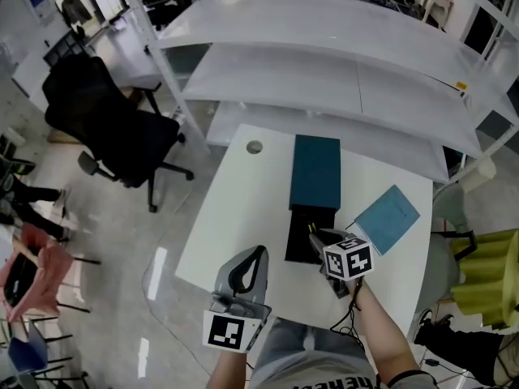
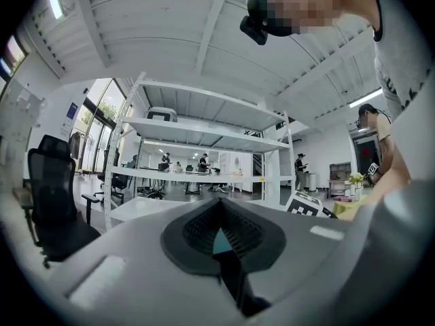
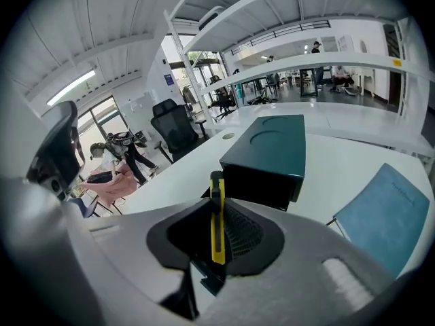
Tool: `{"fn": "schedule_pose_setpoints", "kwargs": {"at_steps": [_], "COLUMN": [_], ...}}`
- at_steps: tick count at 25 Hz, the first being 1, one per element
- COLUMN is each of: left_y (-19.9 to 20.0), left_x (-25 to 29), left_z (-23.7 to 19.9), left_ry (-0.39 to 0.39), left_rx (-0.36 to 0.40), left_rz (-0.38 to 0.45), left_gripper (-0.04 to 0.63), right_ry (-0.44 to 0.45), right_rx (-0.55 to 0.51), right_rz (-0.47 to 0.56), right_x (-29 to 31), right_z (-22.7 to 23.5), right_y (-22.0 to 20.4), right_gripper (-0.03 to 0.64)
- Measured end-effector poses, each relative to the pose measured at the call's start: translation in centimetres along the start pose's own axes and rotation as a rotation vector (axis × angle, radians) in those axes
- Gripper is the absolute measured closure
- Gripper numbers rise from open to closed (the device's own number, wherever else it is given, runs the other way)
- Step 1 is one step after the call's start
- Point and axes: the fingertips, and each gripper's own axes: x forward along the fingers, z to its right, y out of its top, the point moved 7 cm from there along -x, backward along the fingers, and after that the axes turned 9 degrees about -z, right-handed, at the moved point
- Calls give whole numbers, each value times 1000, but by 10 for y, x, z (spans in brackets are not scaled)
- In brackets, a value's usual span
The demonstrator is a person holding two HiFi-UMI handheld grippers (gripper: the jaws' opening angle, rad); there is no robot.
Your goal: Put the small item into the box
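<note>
Nearest the person, the left gripper (image 2: 221, 233) hangs over the near edge of the white desk (image 1: 243, 209), its fingers closed on each other with nothing between them. The right gripper (image 3: 217, 209), just beside it and a little farther in, has its fingers clamped on the small item, a slim yellow utility knife (image 3: 217, 216) that stands upright between them with its dark tip poking out past the pads. Each gripper's cube shows black-and-white square markers and no letters. The print on the person's shirt is cut off at the bottom edge of the head view and cannot be read. In the head view the right gripper's fingers reach the near right part of a black tray (image 1: 302, 237), which is slid out towards the person from the teal box (image 1: 316, 170). The tray's inside is dark and nothing can be made out in it. The knife is still in the fingers, not in the tray. The box top bears a shallow round recess and no label. A flat blue cover (image 1: 388, 219) lies right of the box, apart from it. A round grommet (image 1: 255, 147) sits in the desk's far left corner; beyond are white shelves (image 1: 324, 63) and, to the left, a black office chair (image 1: 113, 128)
</note>
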Motion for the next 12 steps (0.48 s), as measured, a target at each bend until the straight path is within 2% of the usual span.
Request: {"fn": "schedule_pose_setpoints", "kwargs": {"at_steps": [12], "left_y": [-7], "left_x": [-1], "left_z": [-14], "left_ry": [13], "left_rx": [-19], "left_rz": [-6], "left_gripper": [580], "right_ry": [-69], "right_rx": [3], "right_rz": [-154], "right_x": [35], "right_z": [3], "right_y": [-2], "right_gripper": [554]}}
